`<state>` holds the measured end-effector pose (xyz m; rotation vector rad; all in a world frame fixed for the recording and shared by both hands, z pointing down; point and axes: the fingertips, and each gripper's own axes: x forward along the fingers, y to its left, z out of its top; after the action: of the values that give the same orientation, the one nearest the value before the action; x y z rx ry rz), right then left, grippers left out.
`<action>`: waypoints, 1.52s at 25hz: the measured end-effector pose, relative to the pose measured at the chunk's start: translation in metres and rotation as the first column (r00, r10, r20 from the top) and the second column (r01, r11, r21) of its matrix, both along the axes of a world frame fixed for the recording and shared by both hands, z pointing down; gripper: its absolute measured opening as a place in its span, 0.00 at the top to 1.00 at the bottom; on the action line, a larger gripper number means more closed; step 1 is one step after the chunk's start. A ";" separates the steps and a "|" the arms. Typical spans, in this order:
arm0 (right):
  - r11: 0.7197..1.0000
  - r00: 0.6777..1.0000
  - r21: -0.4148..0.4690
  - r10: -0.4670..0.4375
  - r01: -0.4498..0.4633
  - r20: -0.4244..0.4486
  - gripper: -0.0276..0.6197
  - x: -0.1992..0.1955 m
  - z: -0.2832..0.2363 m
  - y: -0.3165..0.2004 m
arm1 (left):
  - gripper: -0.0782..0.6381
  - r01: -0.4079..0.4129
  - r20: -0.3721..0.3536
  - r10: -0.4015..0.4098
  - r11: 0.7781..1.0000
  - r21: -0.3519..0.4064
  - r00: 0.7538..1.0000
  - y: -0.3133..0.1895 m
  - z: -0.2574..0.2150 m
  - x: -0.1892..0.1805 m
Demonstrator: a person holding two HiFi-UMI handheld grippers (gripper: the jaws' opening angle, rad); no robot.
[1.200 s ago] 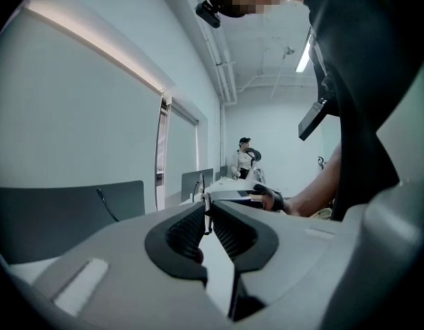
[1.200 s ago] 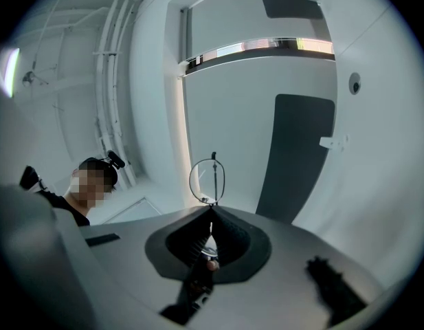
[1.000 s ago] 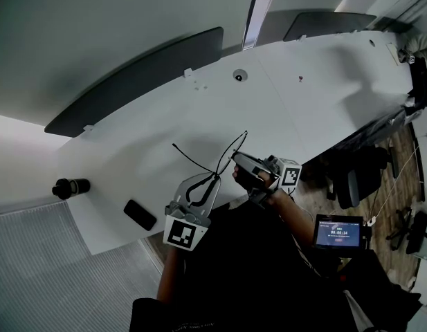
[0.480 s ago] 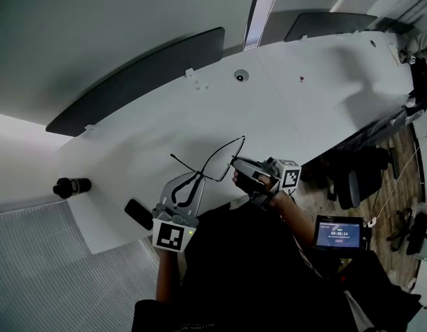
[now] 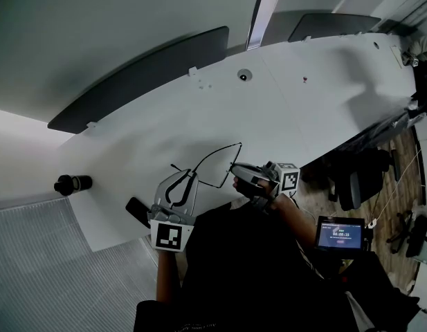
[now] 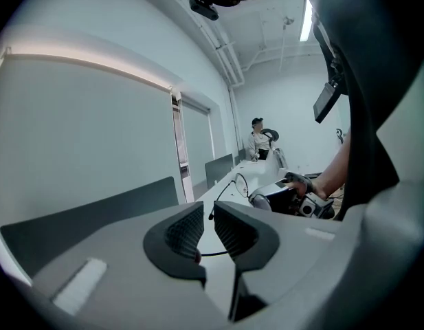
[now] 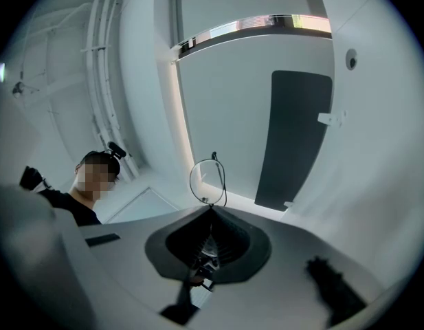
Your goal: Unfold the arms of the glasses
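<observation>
White desk [image 5: 268,109] backs the thin, faint glasses [image 5: 216,164] at lower centre. Right gripper [image 5: 234,167] clamps their frame; left gripper's [image 5: 186,178] narrow jaws are opening round one arm, half hiding a phone [image 5: 135,211].

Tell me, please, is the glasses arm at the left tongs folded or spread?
Spread: the arm runs from the lens front, clamped in the right tongs, into the left tongs, whose jaws are opening.

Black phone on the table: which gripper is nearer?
Left. The left gripper, jaws opening around a glasses arm, is beside the phone; the right gripper holds the glasses farther away.
</observation>
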<state>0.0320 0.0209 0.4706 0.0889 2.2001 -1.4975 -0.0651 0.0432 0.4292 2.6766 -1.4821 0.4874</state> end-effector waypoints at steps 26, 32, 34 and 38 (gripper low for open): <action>0.932 0.931 0.074 -0.346 0.356 -0.116 0.94 -0.027 0.004 0.044 | 0.57 -0.932 -0.852 0.388 0.056 -0.359 0.352 0.036 0.042 0.061; 0.936 0.933 0.071 -0.332 0.344 -0.139 0.94 -0.020 0.015 0.043 | 0.63 -0.933 -0.872 0.364 -0.023 -0.360 0.327 0.034 0.060 0.069; 0.936 0.932 0.068 -0.333 0.345 -0.143 0.94 -0.016 0.018 0.043 | 0.70 -0.933 -0.877 0.353 -0.026 -0.359 0.327 0.028 0.063 0.067; 0.929 0.922 0.062 -0.350 0.364 -0.163 0.94 -0.013 0.023 0.049 | 0.83 -0.925 -0.863 0.379 -0.042 -0.377 0.334 0.029 0.068 0.065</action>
<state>0.0191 0.0701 0.4938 0.4450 2.4740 -1.6357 -0.0006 0.0724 0.4971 1.9980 0.5367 0.2994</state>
